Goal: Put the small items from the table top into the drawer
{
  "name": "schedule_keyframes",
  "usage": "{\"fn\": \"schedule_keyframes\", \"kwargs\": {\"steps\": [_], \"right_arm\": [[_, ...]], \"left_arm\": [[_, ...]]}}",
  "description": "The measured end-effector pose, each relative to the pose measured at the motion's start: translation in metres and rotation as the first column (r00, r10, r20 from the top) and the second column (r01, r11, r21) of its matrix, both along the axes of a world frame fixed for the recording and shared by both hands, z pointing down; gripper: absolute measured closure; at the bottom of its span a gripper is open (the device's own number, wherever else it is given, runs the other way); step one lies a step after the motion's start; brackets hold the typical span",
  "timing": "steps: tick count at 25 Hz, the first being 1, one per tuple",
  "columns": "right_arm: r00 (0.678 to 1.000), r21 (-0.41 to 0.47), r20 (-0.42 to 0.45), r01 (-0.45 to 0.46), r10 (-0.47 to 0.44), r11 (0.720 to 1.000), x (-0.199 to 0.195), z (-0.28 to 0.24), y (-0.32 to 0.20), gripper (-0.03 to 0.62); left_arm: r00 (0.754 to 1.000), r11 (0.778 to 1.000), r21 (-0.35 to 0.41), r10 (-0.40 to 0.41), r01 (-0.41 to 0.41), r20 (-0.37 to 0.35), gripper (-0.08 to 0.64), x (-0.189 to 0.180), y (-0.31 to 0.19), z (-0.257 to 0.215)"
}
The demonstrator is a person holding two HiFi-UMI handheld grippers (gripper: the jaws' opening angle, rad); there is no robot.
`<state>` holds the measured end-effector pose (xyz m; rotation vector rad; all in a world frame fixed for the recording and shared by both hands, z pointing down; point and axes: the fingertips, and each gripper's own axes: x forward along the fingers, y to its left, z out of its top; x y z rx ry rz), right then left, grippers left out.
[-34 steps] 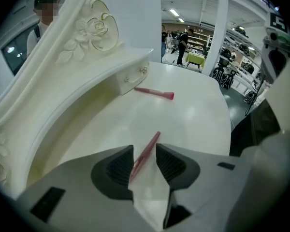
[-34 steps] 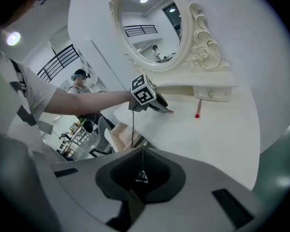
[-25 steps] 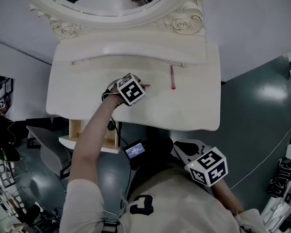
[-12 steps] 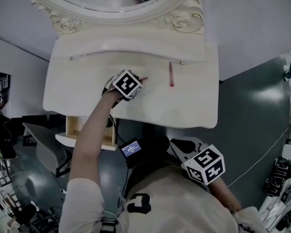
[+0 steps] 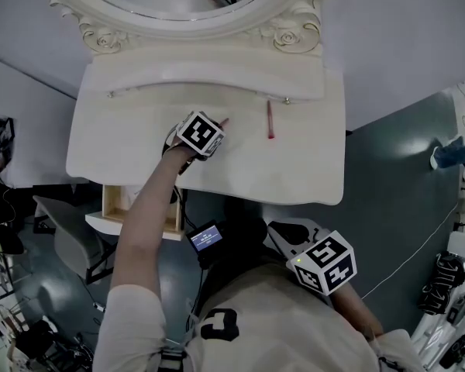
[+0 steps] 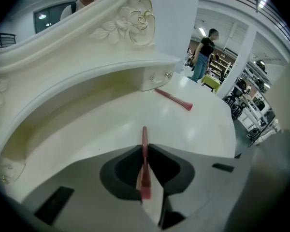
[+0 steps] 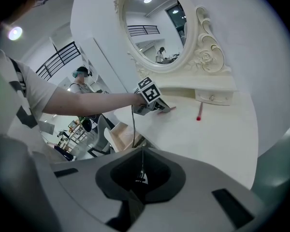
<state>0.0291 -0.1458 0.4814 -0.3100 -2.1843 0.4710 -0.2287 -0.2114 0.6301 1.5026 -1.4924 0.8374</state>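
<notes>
A slim pink stick (image 6: 144, 138) lies between the jaws of my left gripper (image 6: 145, 149), which have just been closing and now press on it. Its tip pokes out over the white dressing table top (image 5: 294, 169). In the head view the left gripper (image 5: 215, 127) sits at the table's middle, pointing steeply down. A second pink stick (image 5: 270, 121) lies to its right, near the back ledge, also seen as a stick (image 6: 173, 98) ahead. My right gripper (image 5: 294, 242) hangs low by the person's body, off the table, jaws together and empty.
An open wooden drawer (image 5: 139, 208) juts out under the table's left front edge. An ornate oval mirror (image 5: 194, 6) rises at the back, with a small knob (image 5: 287, 101) on the ledge. A chair (image 5: 70, 239) stands at the left.
The left gripper rolled a little and its jaws closed onto the near pink stick. The right gripper and the far stick stayed where they were.
</notes>
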Motion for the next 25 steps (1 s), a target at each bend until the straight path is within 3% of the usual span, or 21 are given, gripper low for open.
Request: {"fn": "schedule_keyframes", "kwargs": {"steps": [25], "right_arm": [[0.999,0.022,0.028,-0.018,0.017,1.0,0.021,-0.013,-0.008,0.565]], "left_arm": [[0.988,0.987,0.044,-0.153,0.153,0.007,0.468,-0.002,0.001,-0.002]]}}
